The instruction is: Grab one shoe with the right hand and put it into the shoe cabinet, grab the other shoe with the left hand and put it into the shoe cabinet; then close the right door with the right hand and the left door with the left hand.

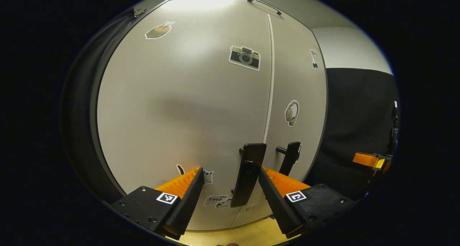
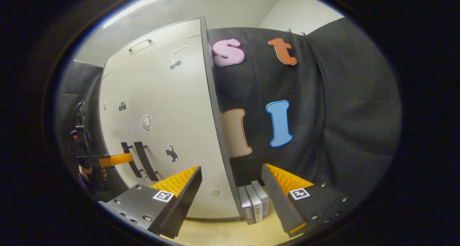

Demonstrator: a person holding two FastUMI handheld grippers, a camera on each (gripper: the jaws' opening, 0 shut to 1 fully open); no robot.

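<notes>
Both doors of the shoe cabinet (image 1: pixel 187 106) stand closed, the pale fronts (dotted with small stickers) meeting at a thin vertical seam. In the left gripper view, the left gripper (image 1: pixel 228 188) faces the left door (image 1: pixel 179 124) with its jaws spread wide and nothing between them; the left door's black handle (image 1: pixel 248 174) rises in the gap, apparently just beyond the fingertips, though contact cannot be judged from this angle. The right door's handle (image 1: pixel 290 157) sits just beside it. In the right gripper view, the right gripper (image 2: pixel 231 188) hangs open and empty off the cabinet's right side, near a few grey books (image 2: pixel 254 202) standing on the yellow floor (image 2: pixel 222 233). The shoes are out of sight behind the doors.
</notes>
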